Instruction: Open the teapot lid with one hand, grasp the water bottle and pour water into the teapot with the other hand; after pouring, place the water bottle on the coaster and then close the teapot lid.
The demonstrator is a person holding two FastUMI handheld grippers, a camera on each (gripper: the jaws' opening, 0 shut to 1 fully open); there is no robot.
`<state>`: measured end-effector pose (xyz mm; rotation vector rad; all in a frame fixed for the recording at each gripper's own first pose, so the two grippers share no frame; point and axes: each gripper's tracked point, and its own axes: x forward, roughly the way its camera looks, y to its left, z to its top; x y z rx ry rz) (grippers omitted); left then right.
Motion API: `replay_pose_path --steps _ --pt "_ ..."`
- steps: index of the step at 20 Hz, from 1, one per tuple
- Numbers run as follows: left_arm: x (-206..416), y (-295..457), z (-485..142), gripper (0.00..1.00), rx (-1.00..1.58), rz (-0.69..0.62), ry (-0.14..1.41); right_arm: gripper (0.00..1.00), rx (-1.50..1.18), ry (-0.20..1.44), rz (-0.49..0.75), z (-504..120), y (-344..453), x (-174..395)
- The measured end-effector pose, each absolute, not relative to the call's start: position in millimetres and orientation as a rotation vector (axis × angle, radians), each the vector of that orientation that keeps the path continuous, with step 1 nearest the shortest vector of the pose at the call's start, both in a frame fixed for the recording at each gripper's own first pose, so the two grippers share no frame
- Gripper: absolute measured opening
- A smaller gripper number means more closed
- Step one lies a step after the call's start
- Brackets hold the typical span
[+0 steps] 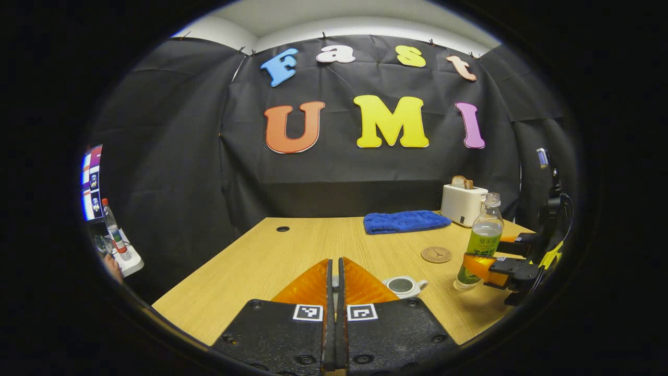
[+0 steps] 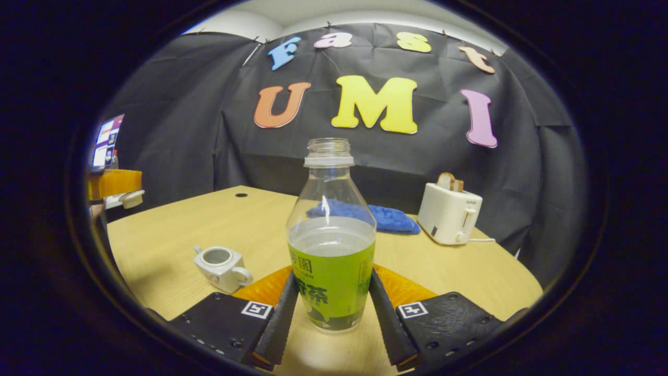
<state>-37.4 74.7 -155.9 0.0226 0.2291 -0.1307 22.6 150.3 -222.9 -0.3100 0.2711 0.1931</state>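
The white teapot (image 1: 402, 285) (image 2: 222, 266) sits on the wooden table (image 1: 313, 245) with its top open. My left gripper (image 1: 334, 261) (image 2: 115, 184) is raised beside it and shut on the white teapot lid (image 2: 127, 199), which hangs under its fingers in the right gripper view. The capless water bottle (image 2: 331, 245) (image 1: 482, 243), green-labelled and about half full, stands upright to the teapot's right. My right gripper (image 2: 332, 279) (image 1: 482, 266) has a finger pressed on each side of its label. A round brown coaster (image 1: 436, 254) lies behind the teapot.
A white toaster (image 1: 463, 203) (image 2: 449, 213) with bread stands at the back right, with a blue towel (image 1: 406, 221) (image 2: 389, 216) to its left. The tabletop has a cable hole (image 1: 282, 228) at the far left. Off the table's left are a screen (image 1: 91, 183) and another bottle (image 1: 112, 227).
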Motion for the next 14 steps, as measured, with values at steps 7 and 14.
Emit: replay_pose_path --steps 7,14 --pt "-42 76 -157 0.03 0.006 -0.171 0.239 0.71 -0.574 0.265 0.122 -213 148 29" --pt "-45 80 -149 0.03 -0.012 -0.188 0.223 0.72 -0.902 0.284 0.114 -224 154 42"
